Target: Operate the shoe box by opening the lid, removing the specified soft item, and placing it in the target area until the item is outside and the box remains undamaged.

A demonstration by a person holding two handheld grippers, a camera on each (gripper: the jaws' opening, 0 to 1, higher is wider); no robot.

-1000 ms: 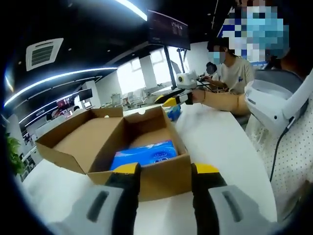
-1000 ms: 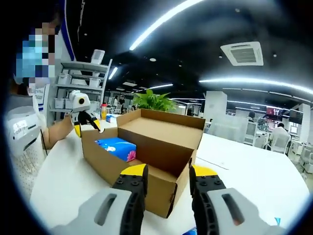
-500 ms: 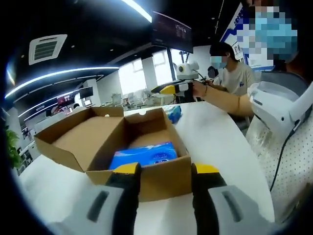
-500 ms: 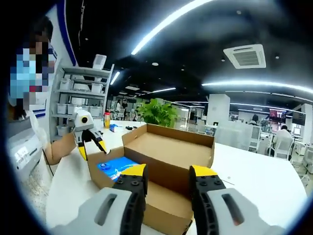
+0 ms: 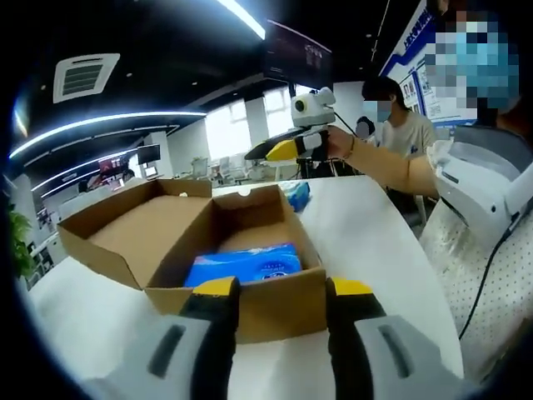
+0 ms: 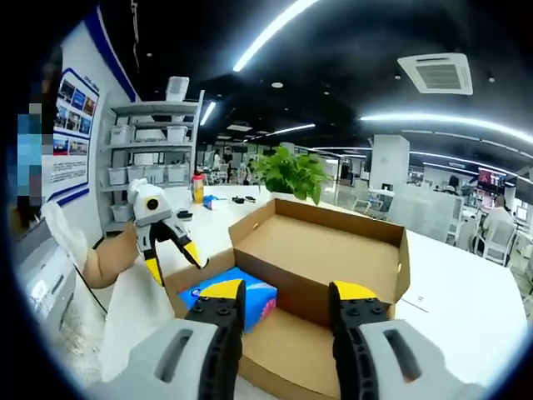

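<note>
An open cardboard shoe box (image 5: 250, 304) stands on the white table (image 5: 366, 242), its lid (image 5: 125, 233) folded back flat. Inside lies a blue soft pack (image 5: 246, 265) against the near wall. My left gripper (image 5: 283, 292) is open and empty, just in front of that wall. My right gripper (image 5: 279, 150) hangs in the air beyond the box's far side, held by a hand. In the right gripper view the box (image 6: 333, 250) lies below my open right gripper (image 6: 287, 293), the blue pack (image 6: 254, 298) shows between its jaws, and the left gripper (image 6: 173, 260) stands spread beside the pack.
A small blue item (image 5: 296, 193) lies on the table past the box. A seated person (image 5: 400, 125) is at the far end. White equipment (image 5: 483, 183) stands at the right table edge. A shelf with bins (image 6: 158, 150), a bottle (image 6: 197, 187) and a plant (image 6: 287, 175) stand behind.
My right gripper has risen above the far side of the box and looks down into it more. The left gripper, box and blue pack have stayed in place.
</note>
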